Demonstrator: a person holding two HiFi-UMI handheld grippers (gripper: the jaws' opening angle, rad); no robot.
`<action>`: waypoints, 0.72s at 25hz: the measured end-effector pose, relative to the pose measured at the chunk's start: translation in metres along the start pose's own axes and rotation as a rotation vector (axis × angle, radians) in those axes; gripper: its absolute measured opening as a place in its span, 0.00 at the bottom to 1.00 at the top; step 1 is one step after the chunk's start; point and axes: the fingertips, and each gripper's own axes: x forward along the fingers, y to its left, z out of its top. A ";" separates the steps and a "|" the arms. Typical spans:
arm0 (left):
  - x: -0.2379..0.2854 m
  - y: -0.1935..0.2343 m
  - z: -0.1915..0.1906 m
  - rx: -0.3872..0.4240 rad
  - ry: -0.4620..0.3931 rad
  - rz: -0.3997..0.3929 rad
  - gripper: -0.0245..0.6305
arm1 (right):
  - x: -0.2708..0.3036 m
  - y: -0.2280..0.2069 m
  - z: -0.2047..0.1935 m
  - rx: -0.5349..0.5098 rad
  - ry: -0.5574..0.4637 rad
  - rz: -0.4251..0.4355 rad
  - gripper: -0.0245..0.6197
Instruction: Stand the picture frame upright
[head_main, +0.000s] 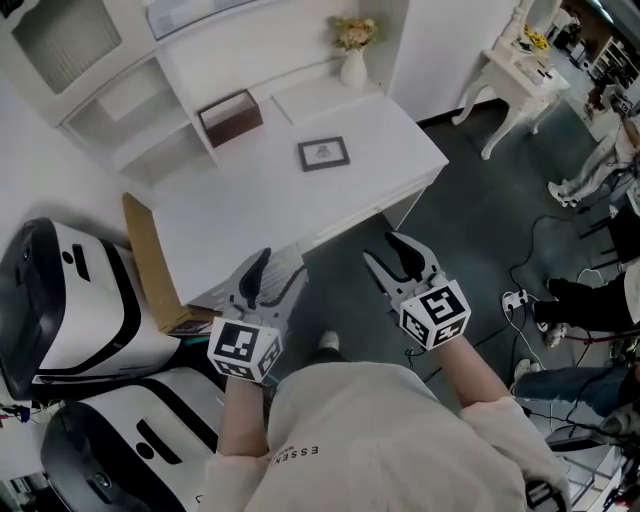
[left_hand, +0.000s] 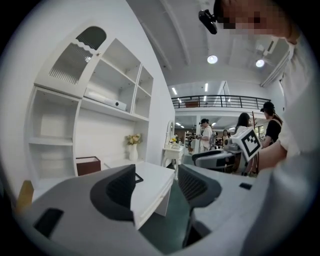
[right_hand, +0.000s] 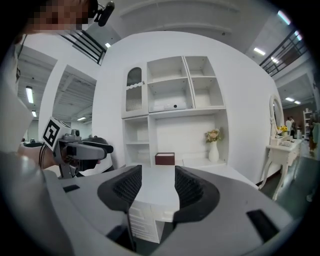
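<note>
The picture frame (head_main: 323, 153), dark-edged with a pale print, lies flat on the white desk (head_main: 250, 200) towards its far right. In the left gripper view only a dark corner of the picture frame (left_hand: 137, 178) shows past the left jaw. My left gripper (head_main: 275, 276) hovers in front of the desk's near edge, jaws wide apart and empty (left_hand: 156, 182). My right gripper (head_main: 383, 251) is held beside it, off the desk's near corner, also open with nothing between its jaws (right_hand: 156, 187). Both are well short of the frame.
A brown open box (head_main: 230, 117) stands on the desk behind the frame, and a white vase with flowers (head_main: 353, 60) at the back. White shelving (right_hand: 172, 105) rises behind. A cardboard sheet (head_main: 150, 260) leans at the desk's left, beside white-and-black machines (head_main: 70, 300). People and cables (head_main: 530, 290) are at right.
</note>
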 end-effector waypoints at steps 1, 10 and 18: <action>0.007 0.011 0.002 0.002 0.003 -0.005 0.43 | 0.014 -0.005 0.002 0.005 0.005 -0.004 0.36; 0.063 0.083 0.001 -0.025 0.052 0.005 0.43 | 0.103 -0.054 0.007 0.083 0.069 -0.035 0.36; 0.122 0.121 -0.007 -0.041 0.093 0.075 0.43 | 0.170 -0.109 -0.007 0.042 0.139 0.010 0.36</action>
